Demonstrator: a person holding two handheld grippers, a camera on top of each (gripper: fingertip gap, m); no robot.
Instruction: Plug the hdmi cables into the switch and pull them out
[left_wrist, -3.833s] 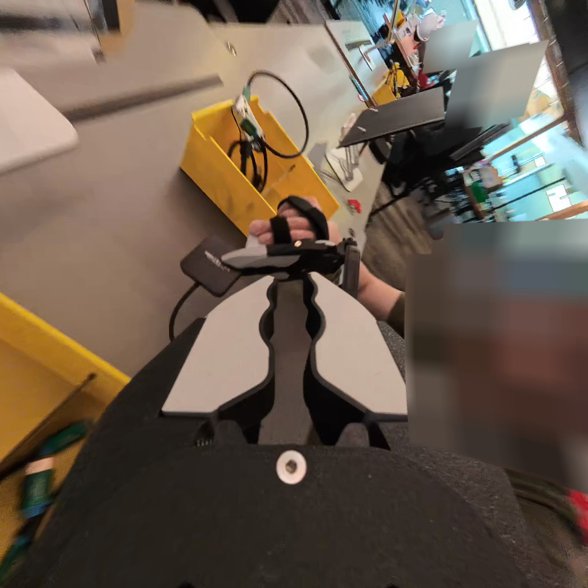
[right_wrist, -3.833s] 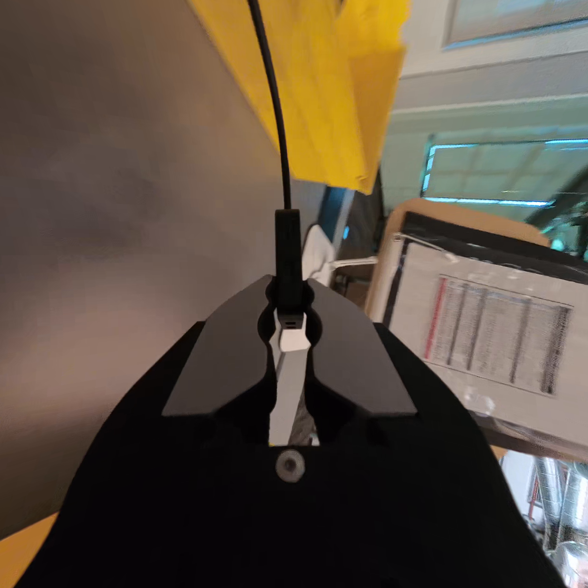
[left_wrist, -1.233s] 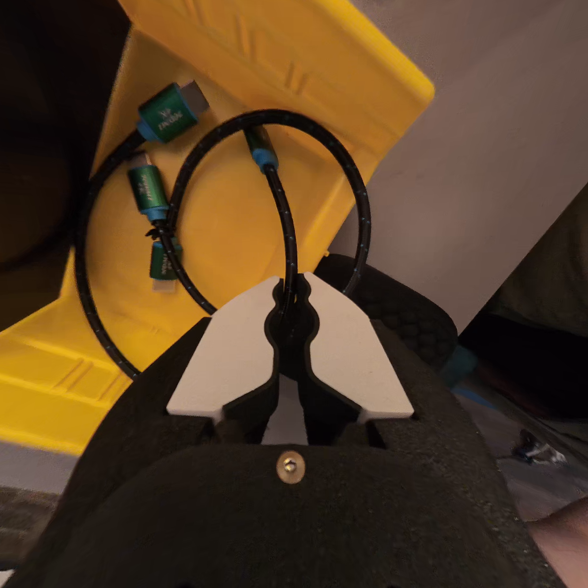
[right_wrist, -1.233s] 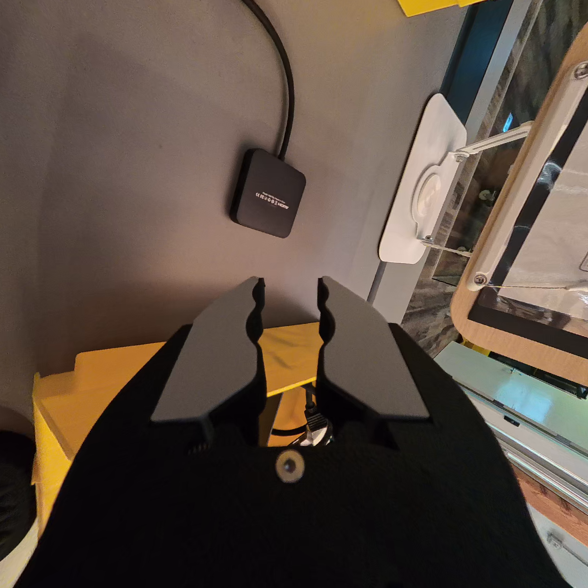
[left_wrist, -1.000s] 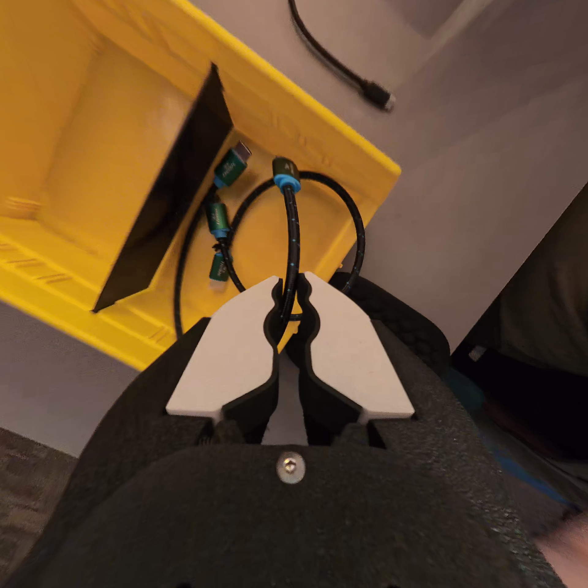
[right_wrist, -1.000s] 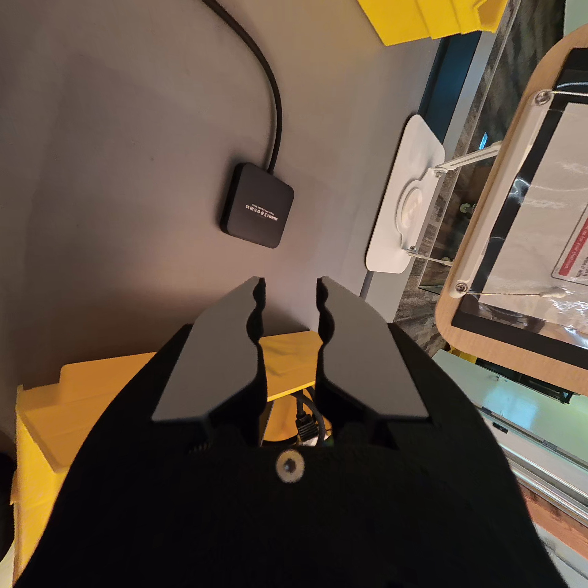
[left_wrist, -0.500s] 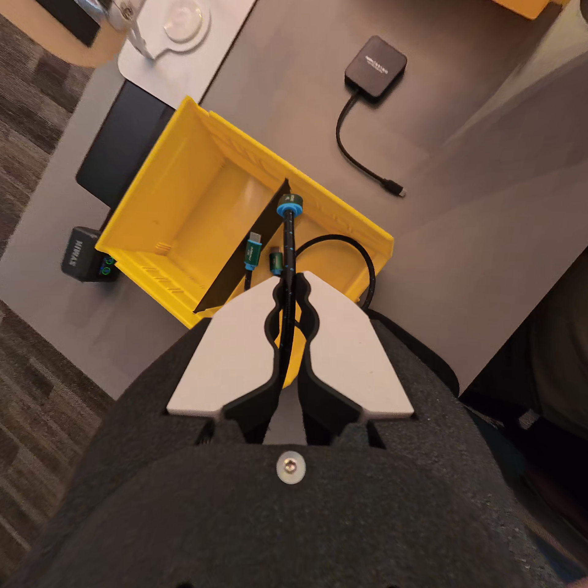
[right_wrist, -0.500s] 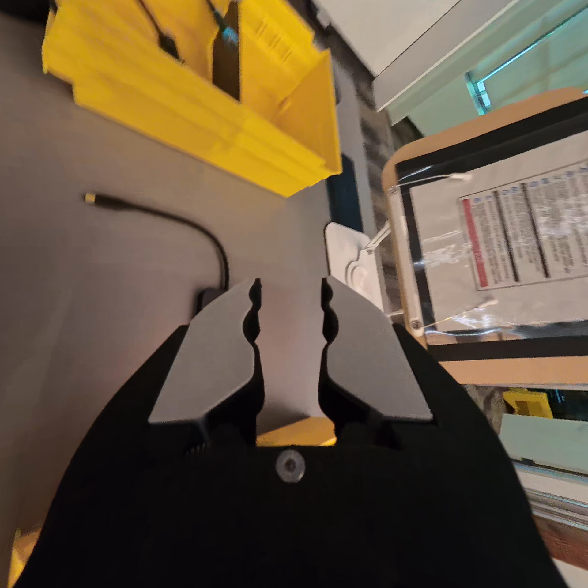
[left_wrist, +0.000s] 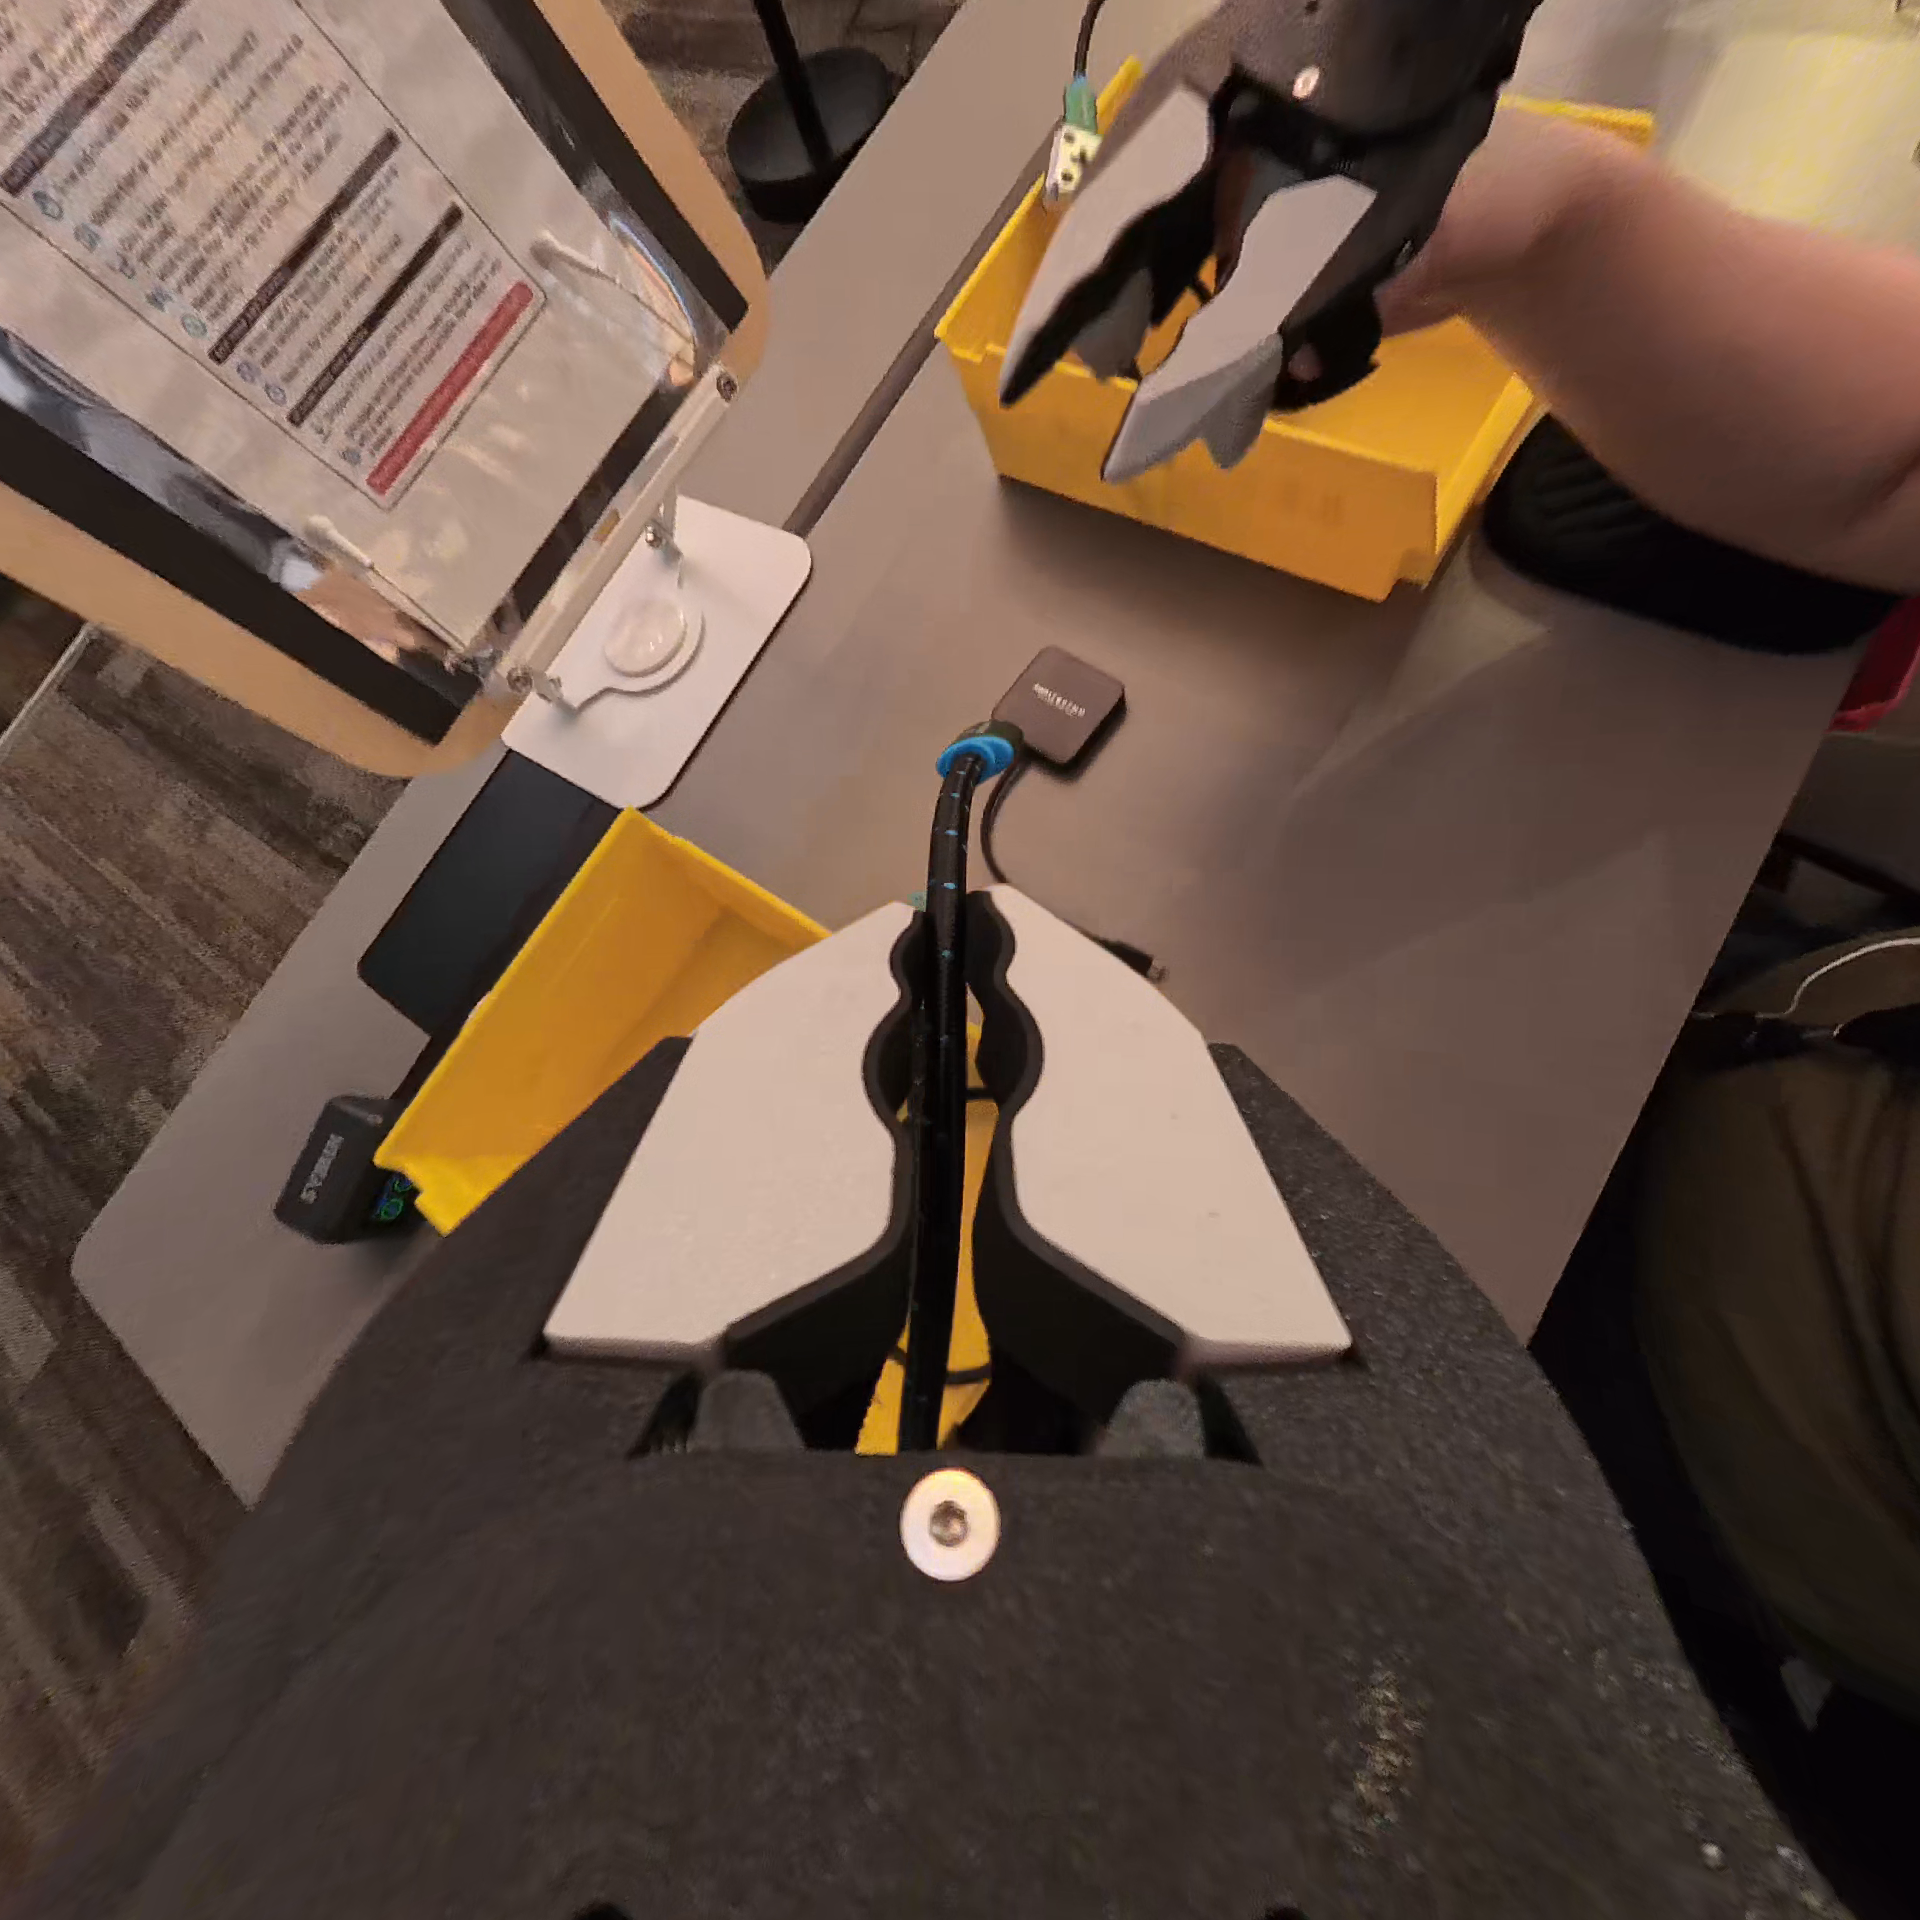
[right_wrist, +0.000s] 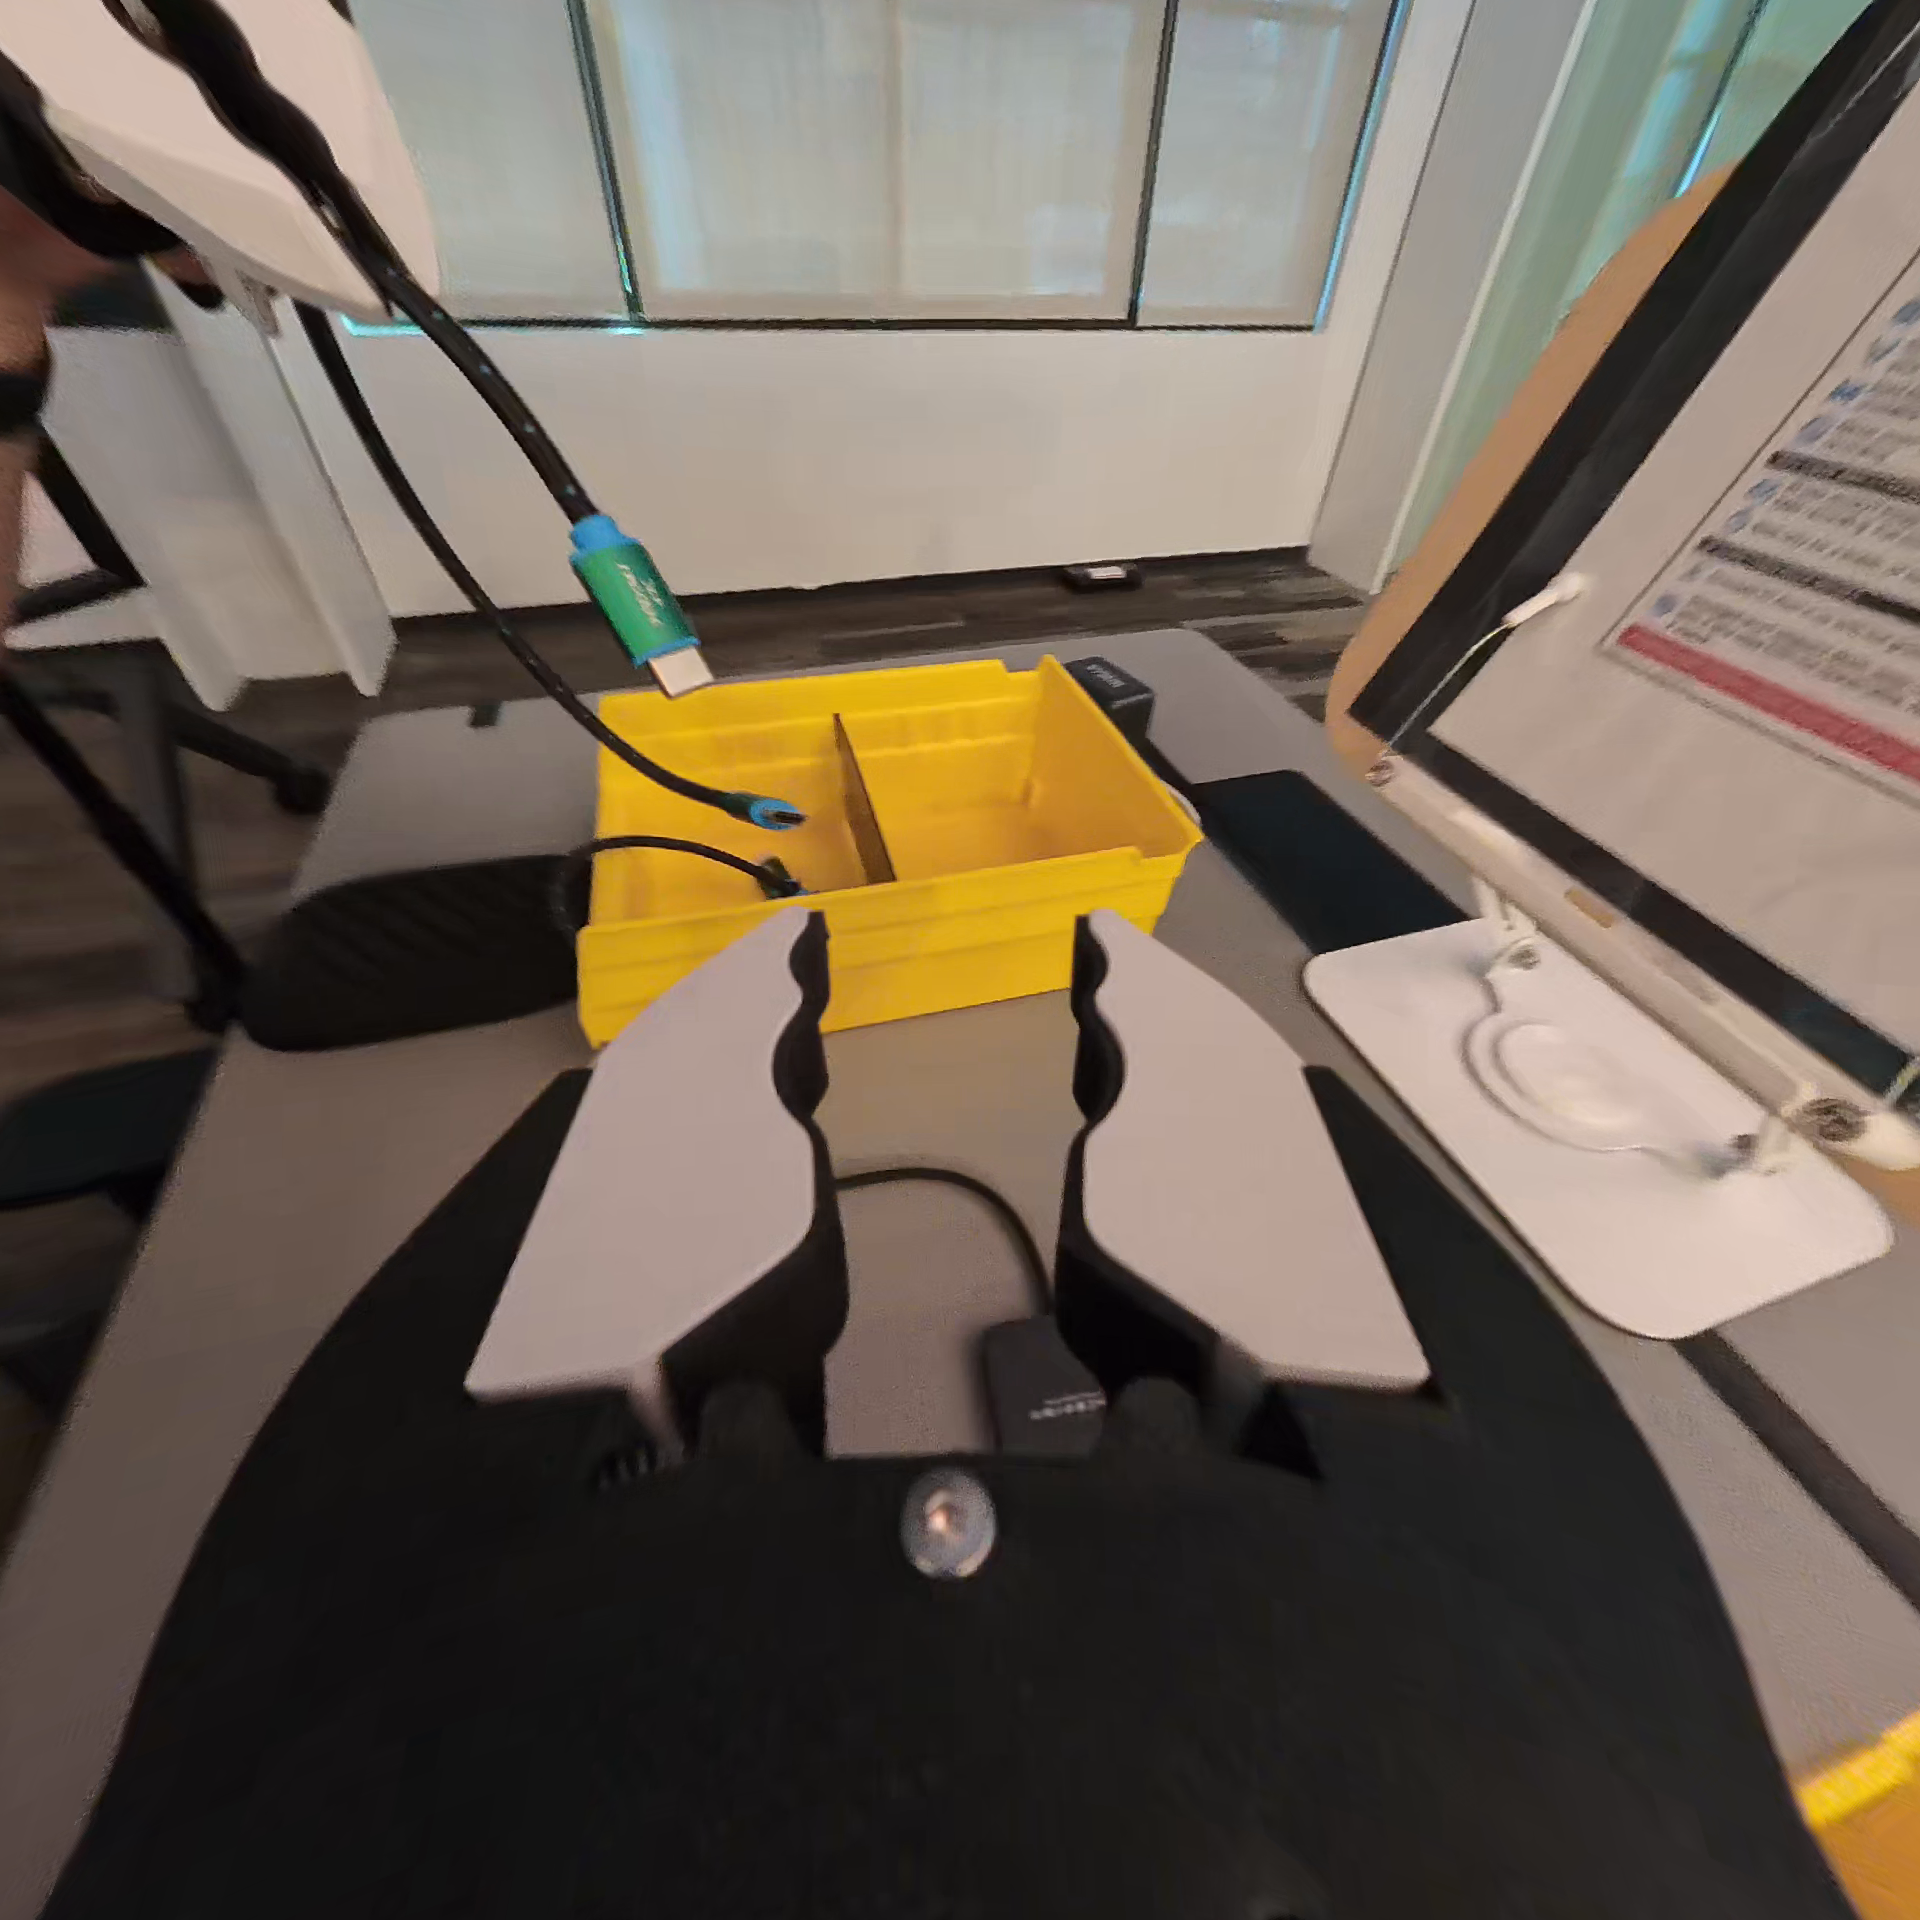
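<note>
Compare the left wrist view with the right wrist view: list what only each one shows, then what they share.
Only the left wrist view shows the left tool shut on the braided cable, the far yellow bin and the right tool seen from outside, open and empty.

Only the right wrist view shows the cable's green plug hanging in the air above the near yellow bin, its divider and the windows.

Both show the small black switch on the grey table, the white stand base and the framed sign.
</note>
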